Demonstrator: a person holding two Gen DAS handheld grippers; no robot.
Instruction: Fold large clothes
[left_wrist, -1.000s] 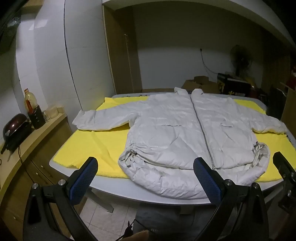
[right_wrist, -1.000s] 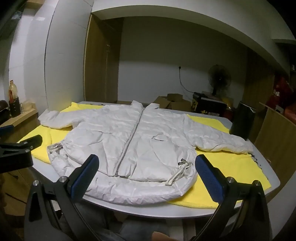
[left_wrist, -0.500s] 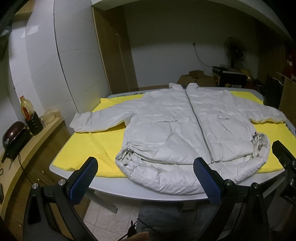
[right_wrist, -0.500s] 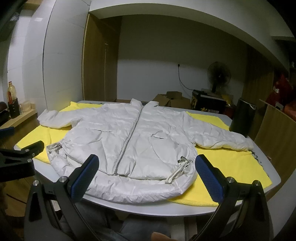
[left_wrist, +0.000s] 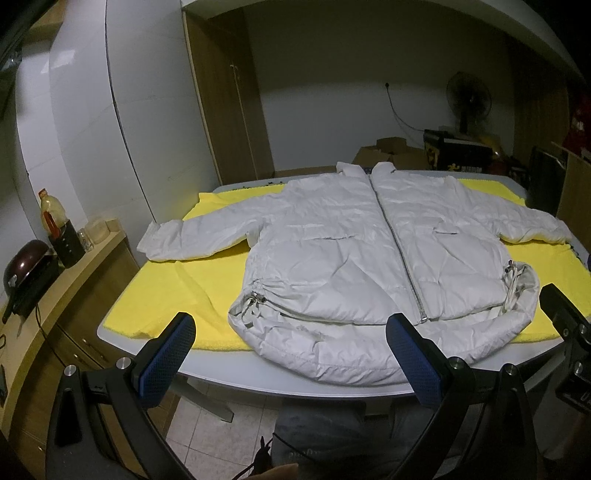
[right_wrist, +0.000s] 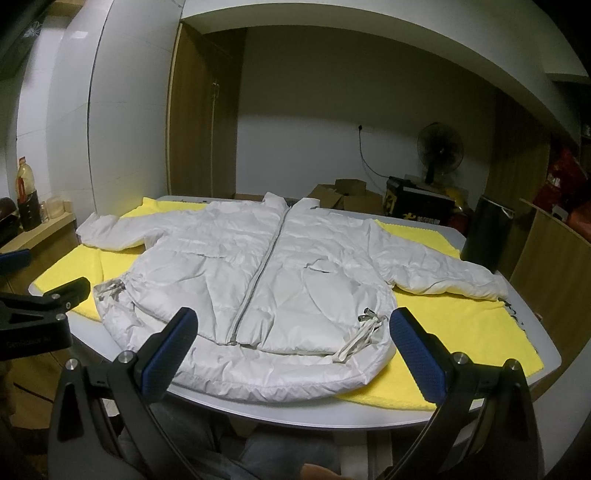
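Note:
A white puffer jacket lies flat and zipped, front up, on a yellow cloth covering a grey table. Both sleeves spread out sideways and the hem faces me at the near edge. My left gripper hovers open in front of the hem's left half, apart from the fabric. My right gripper hangs open in front of the hem's middle, holding nothing. Each gripper shows at the edge of the other's view.
A wooden counter at the left carries a bottle, jars and a dark pot. A black cylinder stands at the table's right edge. Cardboard boxes, a fan and cabinets line the back. A person's legs show under the table.
Both grippers have risen and drawn slightly back, so the jacket sits lower and more of it shows. The jacket has not moved and both grippers stay open.

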